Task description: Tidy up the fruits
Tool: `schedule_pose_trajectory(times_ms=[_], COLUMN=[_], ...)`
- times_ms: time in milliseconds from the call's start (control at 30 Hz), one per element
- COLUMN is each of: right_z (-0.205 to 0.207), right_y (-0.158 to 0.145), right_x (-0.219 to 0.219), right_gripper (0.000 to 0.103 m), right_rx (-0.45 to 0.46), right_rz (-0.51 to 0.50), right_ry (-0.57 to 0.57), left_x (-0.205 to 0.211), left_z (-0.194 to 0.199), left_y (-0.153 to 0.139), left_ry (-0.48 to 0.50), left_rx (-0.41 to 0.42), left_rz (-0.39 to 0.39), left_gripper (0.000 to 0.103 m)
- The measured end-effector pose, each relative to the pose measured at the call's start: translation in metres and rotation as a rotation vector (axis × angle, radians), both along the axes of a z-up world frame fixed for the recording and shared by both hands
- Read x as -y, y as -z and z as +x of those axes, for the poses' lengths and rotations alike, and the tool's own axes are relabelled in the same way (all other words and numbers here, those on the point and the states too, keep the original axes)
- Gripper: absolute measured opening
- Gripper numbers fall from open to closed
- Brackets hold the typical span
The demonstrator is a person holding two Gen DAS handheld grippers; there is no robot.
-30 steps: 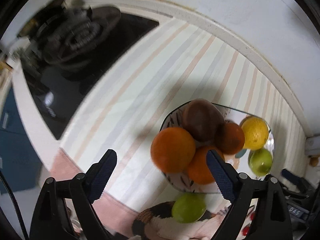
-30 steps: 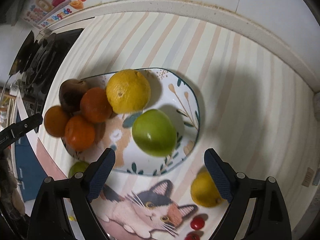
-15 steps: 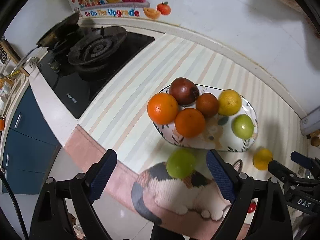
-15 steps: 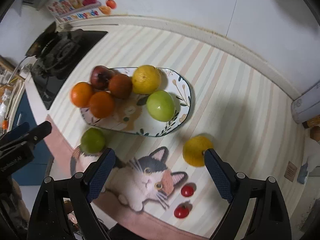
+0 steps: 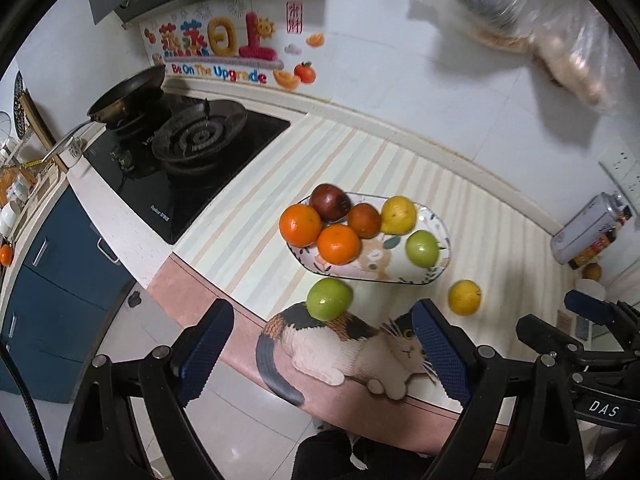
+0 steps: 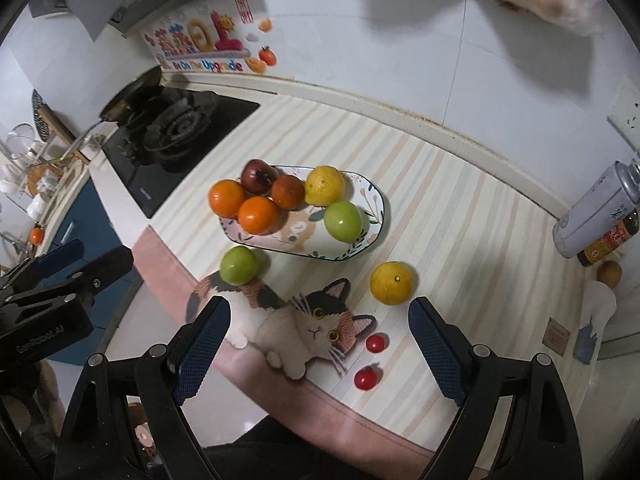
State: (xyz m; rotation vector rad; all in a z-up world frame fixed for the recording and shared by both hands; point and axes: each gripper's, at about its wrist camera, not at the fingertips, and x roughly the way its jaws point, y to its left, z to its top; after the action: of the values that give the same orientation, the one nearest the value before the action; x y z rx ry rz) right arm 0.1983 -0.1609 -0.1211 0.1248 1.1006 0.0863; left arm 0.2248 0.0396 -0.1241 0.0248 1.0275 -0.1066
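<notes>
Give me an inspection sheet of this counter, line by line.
Surface: striped mat with cat print.
Job's things: plate holds two oranges, a dark red fruit, a brownish-orange fruit, a yellow citrus, a green apple; loose green apple, loose yellow citrus, two cherry tomatoes lie on the mat.
Clutter: tin can, bottle at right.
Grippers: left gripper and right gripper open, empty.
Cables: black cable beside the left gripper.
Surroundings: gas stove, pan, wall sticker, blue cabinets.
</notes>
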Motion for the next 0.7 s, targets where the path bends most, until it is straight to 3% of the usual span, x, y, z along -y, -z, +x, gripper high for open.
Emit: schedule_pose_trajectory(times_ms=[300, 700], right_z=[-0.029, -0.026], right_y=[-0.038, -0.041], right_x=[0.003, 0.010], right_gripper=[0.093, 0.093], right_rx=[0.047, 0.051], right_rz=[0.029, 0.048], right_ry=[-0.011, -0.003], left_x=[0.004, 0.013], left_z=[-0.024, -0.025], left_y=[-0.035, -0.040], left_ry=[0.007, 0.021], left_rx=[0.043, 0.046], left_rz=[-0.044, -0.051], left_gripper=[0.091, 0.091])
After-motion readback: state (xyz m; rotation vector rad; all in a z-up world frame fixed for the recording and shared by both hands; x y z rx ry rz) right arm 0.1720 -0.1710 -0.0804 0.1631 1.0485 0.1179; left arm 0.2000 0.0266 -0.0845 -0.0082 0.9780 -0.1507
